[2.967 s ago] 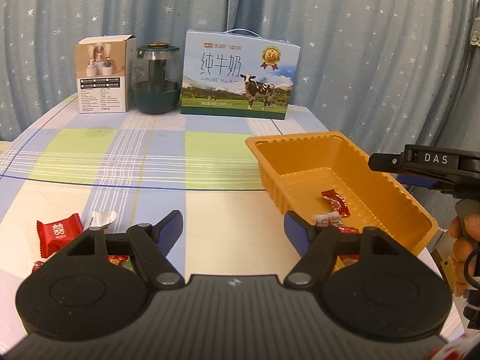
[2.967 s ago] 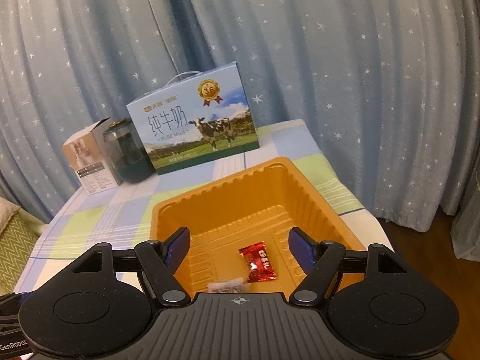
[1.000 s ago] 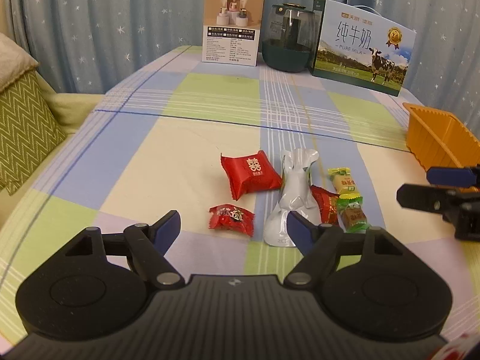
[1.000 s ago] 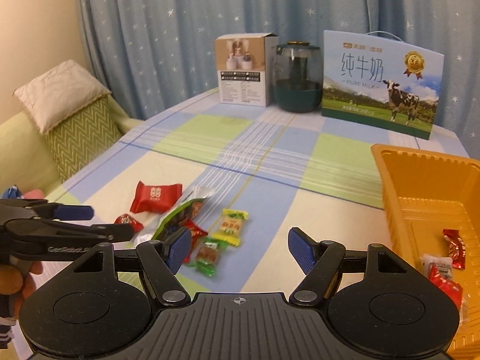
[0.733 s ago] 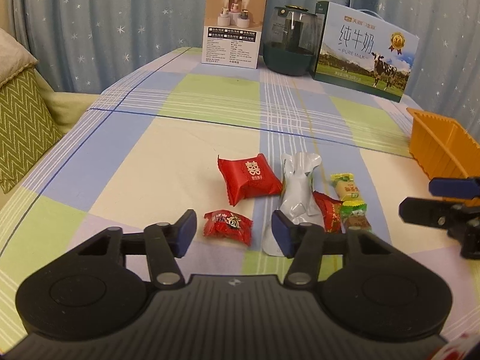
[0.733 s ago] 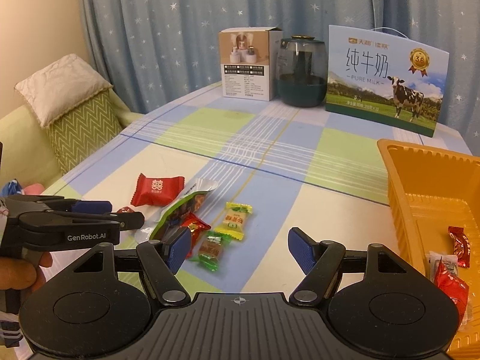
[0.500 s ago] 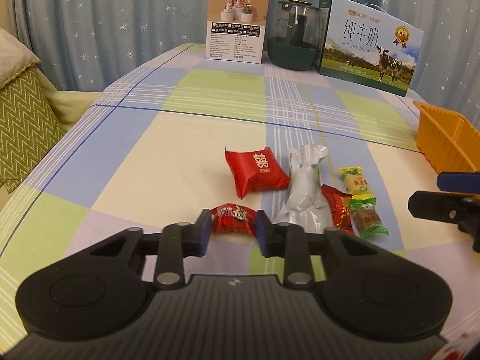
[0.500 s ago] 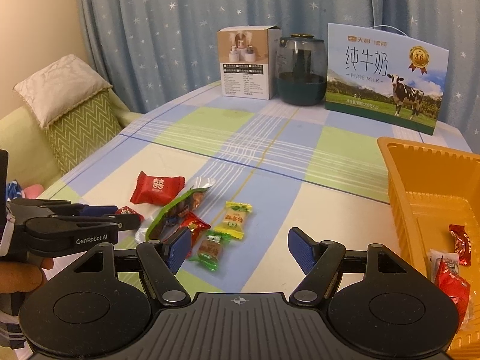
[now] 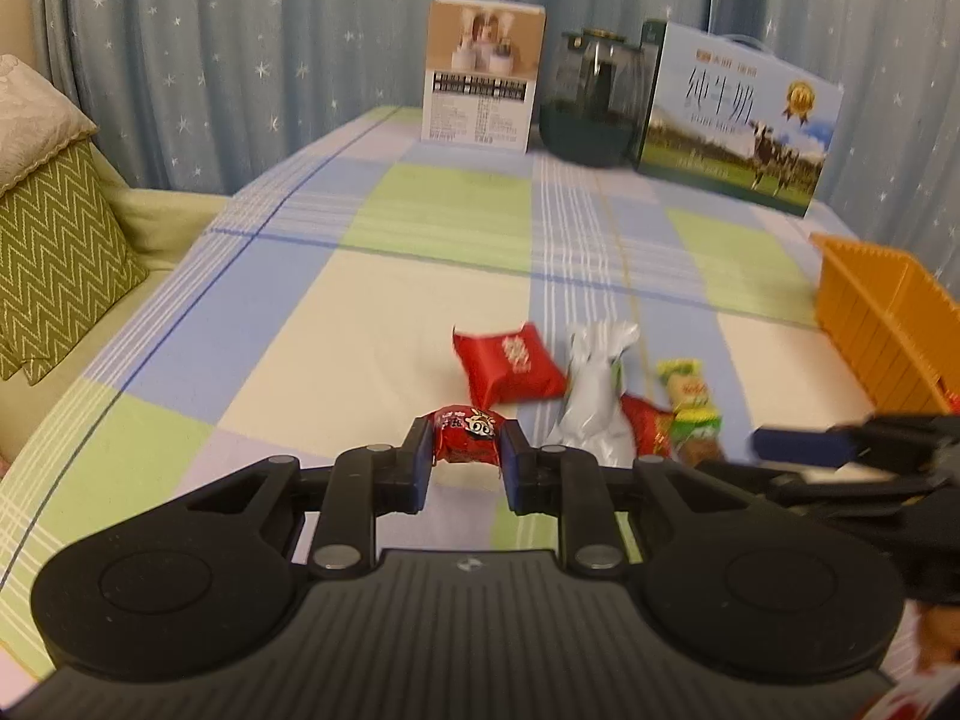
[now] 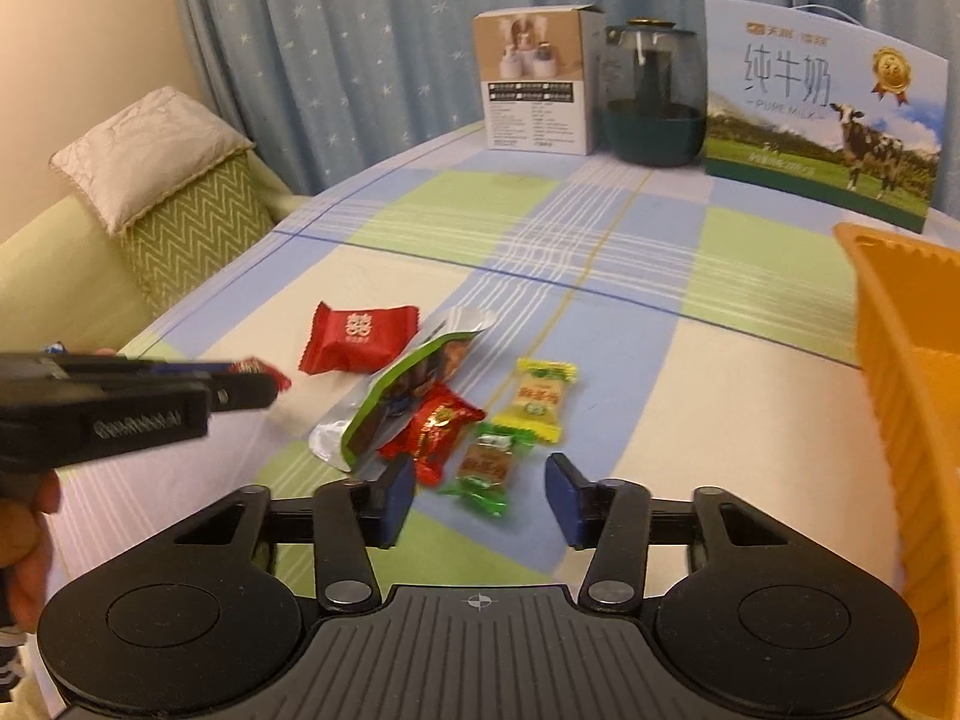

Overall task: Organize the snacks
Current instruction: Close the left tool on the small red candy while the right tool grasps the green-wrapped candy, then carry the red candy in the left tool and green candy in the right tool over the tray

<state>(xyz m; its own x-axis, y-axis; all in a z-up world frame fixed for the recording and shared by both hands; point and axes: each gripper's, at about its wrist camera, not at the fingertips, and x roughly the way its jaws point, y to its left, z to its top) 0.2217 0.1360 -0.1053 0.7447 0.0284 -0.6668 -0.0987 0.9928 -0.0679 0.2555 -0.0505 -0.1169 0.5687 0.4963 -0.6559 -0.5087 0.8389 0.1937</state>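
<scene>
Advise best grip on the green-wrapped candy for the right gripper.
Grip the green-wrapped candy across its brown middle, from above. Its twisted ends run toward and away from the right gripper, so the closing pads meet the long sides; the red candy crowds its left.

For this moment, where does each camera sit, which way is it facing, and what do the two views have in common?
Left wrist: on the left gripper, looking down-forward over the table; shut on a small red candy; the right gripper shows at right.
Right wrist: on the right gripper, closing around a green-wrapped candy, not yet gripping; the left gripper and a hand show at left.
Shared: red packet, silver pouch, orange tray, milk carton.
</scene>
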